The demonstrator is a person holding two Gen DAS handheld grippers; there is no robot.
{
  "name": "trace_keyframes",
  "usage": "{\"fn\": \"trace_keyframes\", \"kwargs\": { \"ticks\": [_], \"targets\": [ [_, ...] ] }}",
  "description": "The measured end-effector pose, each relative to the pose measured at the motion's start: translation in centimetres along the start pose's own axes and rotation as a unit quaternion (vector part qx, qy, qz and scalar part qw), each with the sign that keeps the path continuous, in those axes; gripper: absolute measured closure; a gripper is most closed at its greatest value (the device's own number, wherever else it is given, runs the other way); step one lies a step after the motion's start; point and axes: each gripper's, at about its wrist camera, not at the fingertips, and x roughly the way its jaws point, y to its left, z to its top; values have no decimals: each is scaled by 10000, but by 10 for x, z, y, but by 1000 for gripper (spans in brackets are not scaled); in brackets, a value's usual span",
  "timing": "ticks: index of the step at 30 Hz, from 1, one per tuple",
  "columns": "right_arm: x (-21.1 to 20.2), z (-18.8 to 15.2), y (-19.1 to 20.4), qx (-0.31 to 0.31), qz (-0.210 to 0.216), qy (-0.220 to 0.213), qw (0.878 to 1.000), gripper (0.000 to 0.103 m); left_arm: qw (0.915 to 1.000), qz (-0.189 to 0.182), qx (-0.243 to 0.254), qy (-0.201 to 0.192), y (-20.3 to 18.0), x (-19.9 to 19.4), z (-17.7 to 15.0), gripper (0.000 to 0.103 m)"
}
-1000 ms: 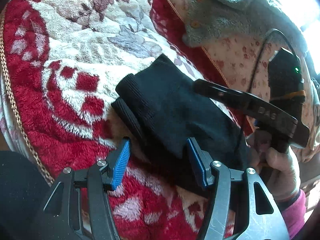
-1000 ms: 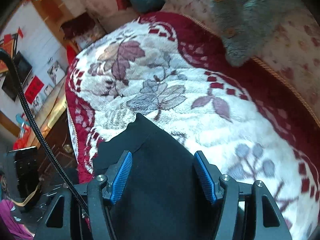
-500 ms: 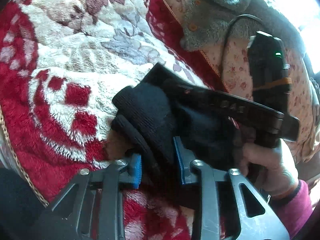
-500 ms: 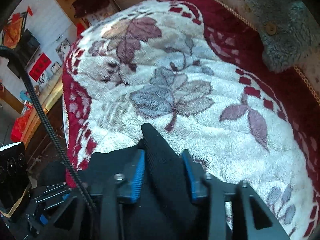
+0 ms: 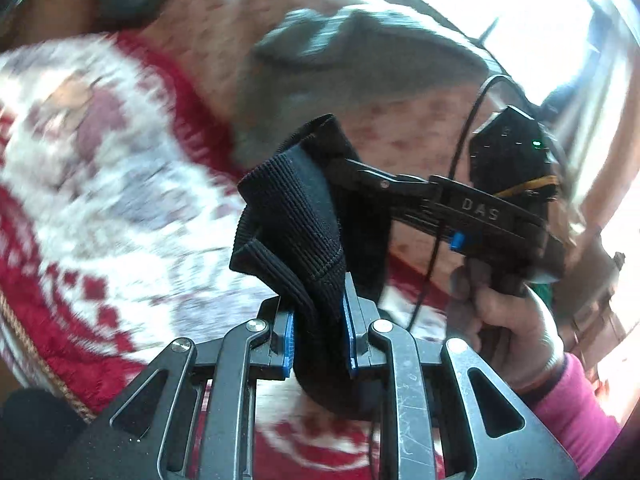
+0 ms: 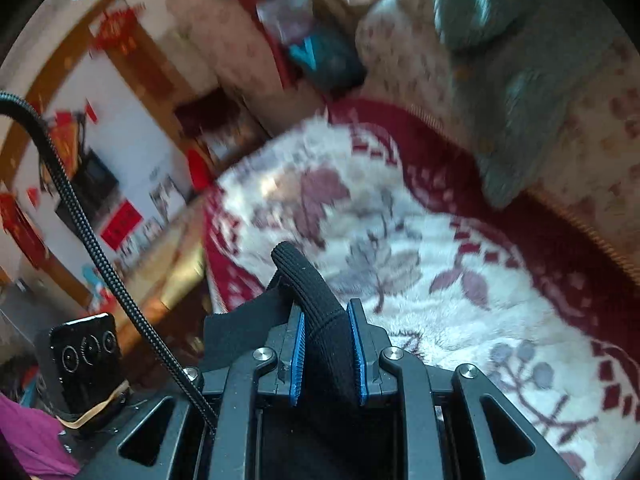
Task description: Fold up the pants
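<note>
Aloft, both claws pinching black pants, blanket below

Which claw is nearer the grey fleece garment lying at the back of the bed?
Right. In the left wrist view the right claw, shut on the black pants, reaches toward the grey garment; the left claw grips the pants nearer the blanket's front.

Black ribbed pants between blue pads on dark grey metal. Red and white blanket with mauve and grey leaves toward nine o'clock, cream cover with small red flowers toward one, grey fleece garment at twelve. Pink sleeve toward four o'clock.
</note>
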Motion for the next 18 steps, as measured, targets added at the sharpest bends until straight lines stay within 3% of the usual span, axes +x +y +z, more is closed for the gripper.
{"fn": "trace_keyframes", "kwargs": {
  "ticks": [7, 13, 18],
  "targets": [
    [-115, -23, -5, 386, -34, -744, 9965, 84, 9929, -743, 921, 131, -85, 0, -12, 85],
    [-205, -81, -32, 965, -432, -1189, 9873, 84, 9792, -1126, 1566, 632, -152, 35, -49, 85],
    [-252, -141, -63, 1527, -790, -1369, 9756, 84, 9644, -1179, 2096, 1100, -198, 71, -88, 85]
  ]
}}
